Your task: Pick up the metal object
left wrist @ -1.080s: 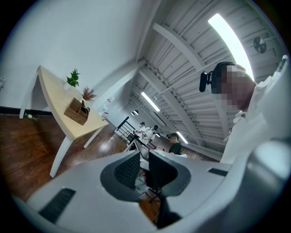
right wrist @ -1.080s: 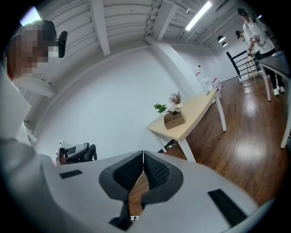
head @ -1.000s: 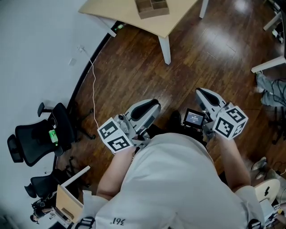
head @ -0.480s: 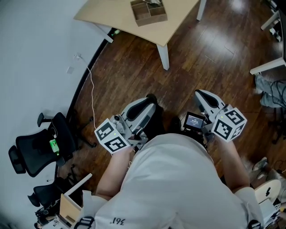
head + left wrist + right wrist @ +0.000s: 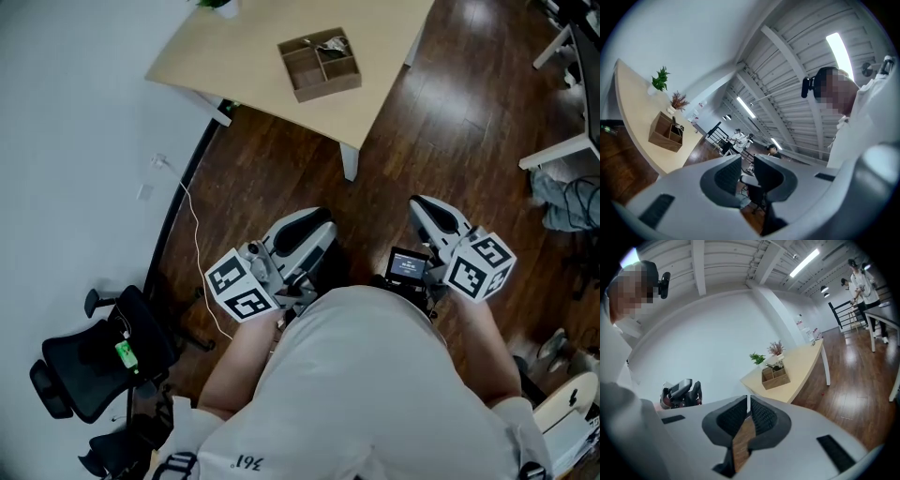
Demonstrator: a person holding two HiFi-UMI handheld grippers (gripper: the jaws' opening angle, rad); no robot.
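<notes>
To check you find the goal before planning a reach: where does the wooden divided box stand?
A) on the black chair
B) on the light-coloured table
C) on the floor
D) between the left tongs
B: the head view shows the wooden box resting on the table.

The right gripper (image 5: 748,399) has its jaws drawn together to a thin slit, with nothing caught between them. Beyond them stands a pale wooden bench (image 5: 806,359) against a white wall. On it sits an open wooden box (image 5: 776,376) with a small greyish thing (image 5: 771,365) poking out, too small to tell what. A green plant (image 5: 758,357) and dried flowers (image 5: 776,348) stand behind the box. A black chair (image 5: 679,392) is at the left, and people (image 5: 858,277) stand far off on the dark wood floor (image 5: 853,380).
</notes>
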